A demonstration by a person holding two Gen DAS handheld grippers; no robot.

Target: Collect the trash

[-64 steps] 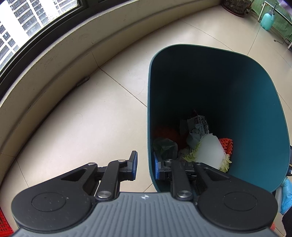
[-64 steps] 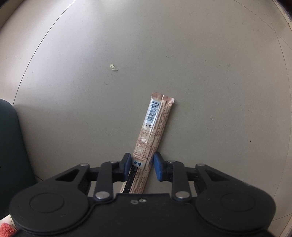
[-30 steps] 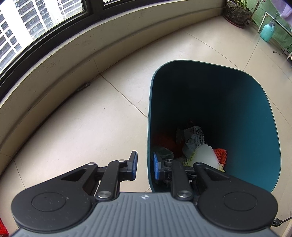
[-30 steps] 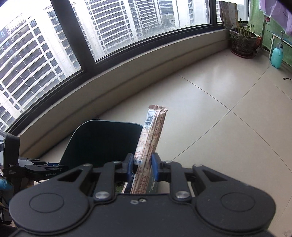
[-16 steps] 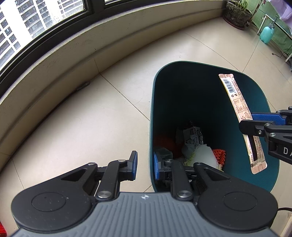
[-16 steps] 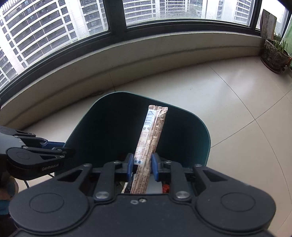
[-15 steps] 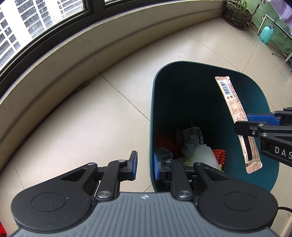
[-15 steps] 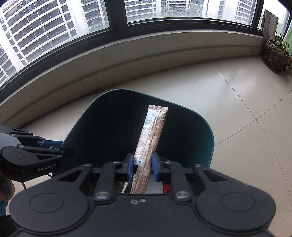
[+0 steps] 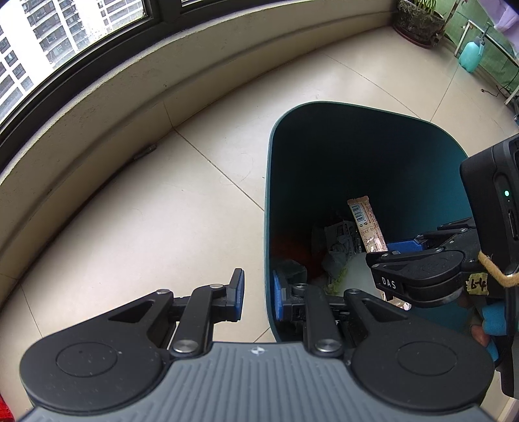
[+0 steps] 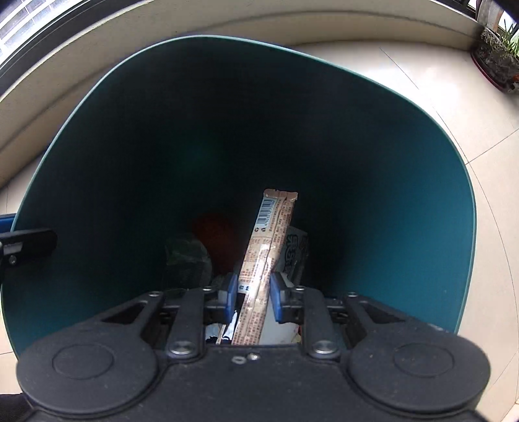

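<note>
A teal trash bin [image 9: 269, 201] stands on the tiled floor, with several pieces of trash at its bottom. My left gripper [image 9: 258, 293] is shut on the bin's near rim, one pad outside and one inside. My right gripper [image 10: 251, 292] reaches down into the bin [image 10: 421, 181] from the right [image 9: 405, 256]. It holds a long beige snack wrapper [image 10: 269, 246] with a barcode, pointing deeper into the bin; its pads look slightly parted around it. The wrapper also shows in the left wrist view [image 9: 365, 225].
A low curved wall [image 9: 129, 94] under the windows runs along the far side. A potted plant [image 9: 418, 19] and a teal spray bottle [image 9: 470, 55] stand at the far right. Open tiled floor [image 9: 146, 211] lies left of the bin.
My right gripper has tilted down and moved into the bin with the wrapper, from above the rim. The left gripper has kept its hold on the rim.
</note>
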